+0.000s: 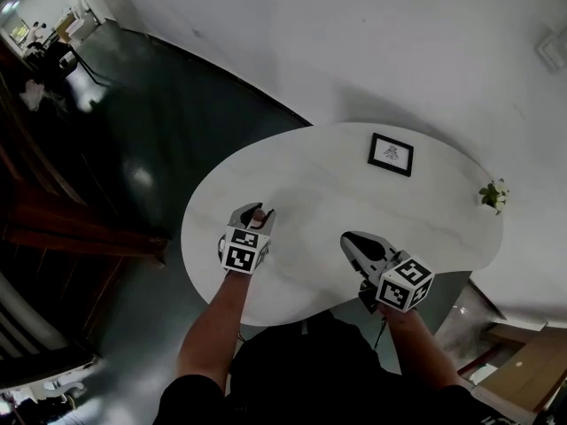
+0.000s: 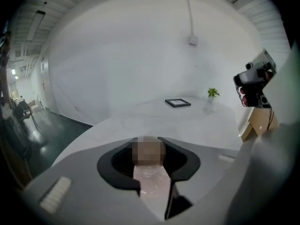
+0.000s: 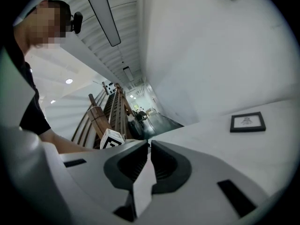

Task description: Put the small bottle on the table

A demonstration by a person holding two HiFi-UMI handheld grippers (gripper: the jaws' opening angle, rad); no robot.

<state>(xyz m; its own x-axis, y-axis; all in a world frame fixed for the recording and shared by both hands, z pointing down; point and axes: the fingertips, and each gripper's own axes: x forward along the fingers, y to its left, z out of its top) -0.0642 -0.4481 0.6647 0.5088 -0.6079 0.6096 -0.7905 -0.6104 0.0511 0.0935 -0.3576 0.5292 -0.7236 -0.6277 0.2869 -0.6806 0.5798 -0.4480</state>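
Table (image 1: 310, 193): picture frame (image 1: 391, 153) lies flat toward the far side, potted plant (image 1: 493, 195) at the right edge (well apart). Left gripper (image 1: 257, 212), small bottle (image 2: 151, 175) between its jaws, over the near-left part; right gripper (image 1: 353, 242) to its right.

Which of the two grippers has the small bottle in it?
The left gripper: the small bottle is clamped between its jaws, while the right gripper is shut on nothing.

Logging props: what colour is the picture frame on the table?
Black picture frame; head view shows it best.
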